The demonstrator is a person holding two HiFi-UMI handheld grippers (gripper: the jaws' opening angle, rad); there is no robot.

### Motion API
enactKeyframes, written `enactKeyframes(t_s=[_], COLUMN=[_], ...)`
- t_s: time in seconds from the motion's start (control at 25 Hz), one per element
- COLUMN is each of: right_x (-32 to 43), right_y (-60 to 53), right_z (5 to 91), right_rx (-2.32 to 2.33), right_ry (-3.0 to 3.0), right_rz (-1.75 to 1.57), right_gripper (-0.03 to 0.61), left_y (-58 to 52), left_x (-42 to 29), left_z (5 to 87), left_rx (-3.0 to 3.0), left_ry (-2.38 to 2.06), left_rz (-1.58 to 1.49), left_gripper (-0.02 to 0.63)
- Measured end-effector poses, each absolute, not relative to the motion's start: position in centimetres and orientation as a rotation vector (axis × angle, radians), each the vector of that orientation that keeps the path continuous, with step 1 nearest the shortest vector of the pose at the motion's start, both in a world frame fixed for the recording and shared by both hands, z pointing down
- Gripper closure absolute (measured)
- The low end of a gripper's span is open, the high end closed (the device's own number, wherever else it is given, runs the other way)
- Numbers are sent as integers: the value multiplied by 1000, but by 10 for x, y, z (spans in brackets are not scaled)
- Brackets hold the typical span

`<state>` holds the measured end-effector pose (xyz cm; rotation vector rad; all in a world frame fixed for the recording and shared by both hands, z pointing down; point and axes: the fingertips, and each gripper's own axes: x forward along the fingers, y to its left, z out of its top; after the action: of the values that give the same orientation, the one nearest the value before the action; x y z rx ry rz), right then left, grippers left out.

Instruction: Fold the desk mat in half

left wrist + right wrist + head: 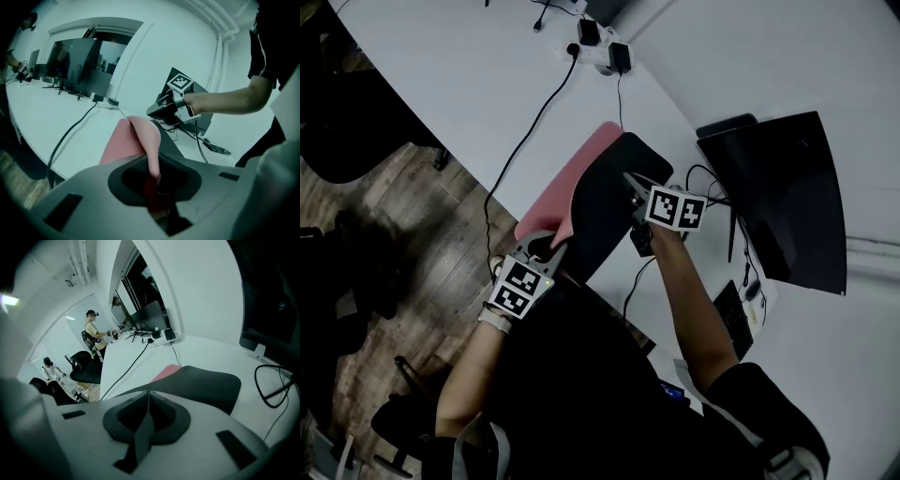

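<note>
The desk mat (577, 180) is pink on one face and black on the other, and lies half lifted on the white table (469, 84). Its black underside (607, 208) curls up over the pink. At the near table edge, my left gripper (546, 255) is shut on a pink corner of the mat (152, 161). My right gripper (636, 195) is shut on the raised black flap (197, 385), which runs thin between its jaws. A strip of the pink face (166, 371) shows beyond the flap. The right gripper (161, 110) also appears in the left gripper view, above the fold.
A black cable (530, 131) runs across the table from a power strip (600, 52) to the near edge. A dark monitor (783, 197) and a keyboard (733, 319) stand at the right. Wooden floor (412, 234) lies left. Other people (91, 331) work at the far end.
</note>
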<state>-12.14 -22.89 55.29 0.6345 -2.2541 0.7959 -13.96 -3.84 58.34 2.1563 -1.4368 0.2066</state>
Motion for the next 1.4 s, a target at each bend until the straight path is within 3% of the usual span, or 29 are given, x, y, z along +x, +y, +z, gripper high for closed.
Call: enactKeyframes(t_s=[0.88, 1.4], right_x=[-142, -136], right_y=[-183, -157], right_z=[594, 607], right_rx=[517, 498], right_ry=[-2171, -2145], right_rz=[822, 825], right_gripper=[557, 557], left_y=[-23, -11], left_x=[-191, -194], left_z=[622, 645], left_rx=[1994, 1979], left_ry=[-1520, -1515], left_rz=[186, 292], left_gripper=[541, 468])
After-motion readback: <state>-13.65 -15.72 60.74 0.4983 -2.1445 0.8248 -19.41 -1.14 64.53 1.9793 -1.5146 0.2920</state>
